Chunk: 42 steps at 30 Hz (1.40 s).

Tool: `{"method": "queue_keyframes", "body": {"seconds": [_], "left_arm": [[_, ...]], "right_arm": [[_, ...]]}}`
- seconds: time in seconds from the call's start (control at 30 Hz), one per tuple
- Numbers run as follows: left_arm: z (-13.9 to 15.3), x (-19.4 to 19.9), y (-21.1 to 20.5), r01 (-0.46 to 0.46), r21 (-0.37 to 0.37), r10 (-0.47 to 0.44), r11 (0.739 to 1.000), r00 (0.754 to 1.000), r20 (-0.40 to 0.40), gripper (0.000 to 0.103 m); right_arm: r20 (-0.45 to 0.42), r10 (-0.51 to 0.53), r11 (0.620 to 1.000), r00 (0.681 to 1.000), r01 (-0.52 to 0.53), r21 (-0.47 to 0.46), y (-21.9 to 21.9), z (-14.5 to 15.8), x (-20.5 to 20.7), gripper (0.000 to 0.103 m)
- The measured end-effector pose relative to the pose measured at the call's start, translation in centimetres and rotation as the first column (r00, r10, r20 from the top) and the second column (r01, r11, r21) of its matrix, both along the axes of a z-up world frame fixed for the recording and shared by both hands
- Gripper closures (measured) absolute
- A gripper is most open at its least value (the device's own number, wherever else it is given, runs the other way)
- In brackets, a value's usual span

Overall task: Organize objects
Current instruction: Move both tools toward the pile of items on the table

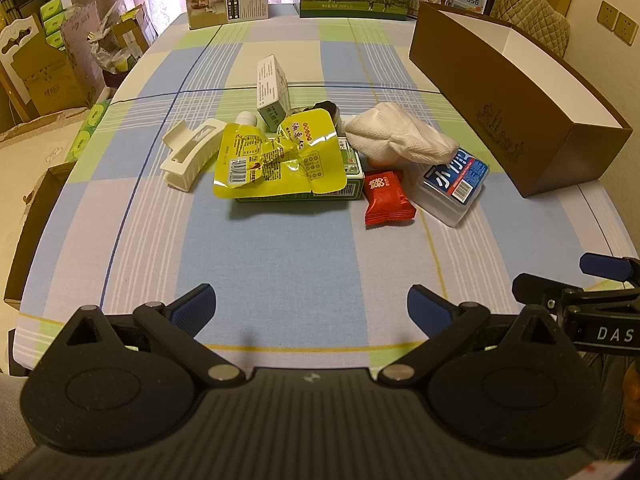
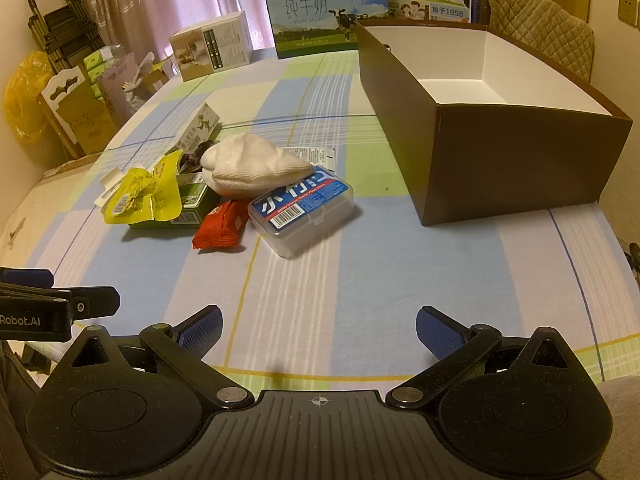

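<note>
A pile of small items lies mid-table: a white hair claw [image 1: 192, 152], a yellow pouch [image 1: 276, 160] on a green box [image 1: 300, 194], a small upright carton [image 1: 272, 88], a crumpled white cloth [image 1: 400, 136], a red snack packet [image 1: 386, 198] and a clear floss box [image 1: 454, 184] with a blue label. The right wrist view shows the cloth [image 2: 252, 168], floss box [image 2: 302, 210], red packet [image 2: 220, 226] and yellow pouch [image 2: 148, 194]. My left gripper [image 1: 311, 308] and right gripper [image 2: 319, 330] hover open over the near tablecloth, well short of the pile, nothing between their fingers.
An open brown cardboard box [image 2: 500, 128] with a white inside stands at the right of the table. Milk cartons [image 2: 324, 16] and a white box [image 2: 212, 46] line the far edge. Cartons and bags [image 1: 60, 60] crowd the floor at left.
</note>
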<state>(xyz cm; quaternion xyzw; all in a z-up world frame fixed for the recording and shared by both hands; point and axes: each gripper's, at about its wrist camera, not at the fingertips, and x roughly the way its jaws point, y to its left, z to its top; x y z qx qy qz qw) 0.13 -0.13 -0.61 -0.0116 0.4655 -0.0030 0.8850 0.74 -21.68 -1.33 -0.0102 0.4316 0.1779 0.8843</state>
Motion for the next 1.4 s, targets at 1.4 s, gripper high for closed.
{"method": "queue_keyframes", "body": {"seconds": [1.4], "left_arm": [[1.0, 3.1, 2.3, -0.018, 0.009, 0.018, 1.0, 1.0, 0.011, 0.002]], "right_arm": [[0.025, 0.102, 0.992, 0.994, -0.104, 0.077, 2.0, 1.3, 5.0, 0.002]]}}
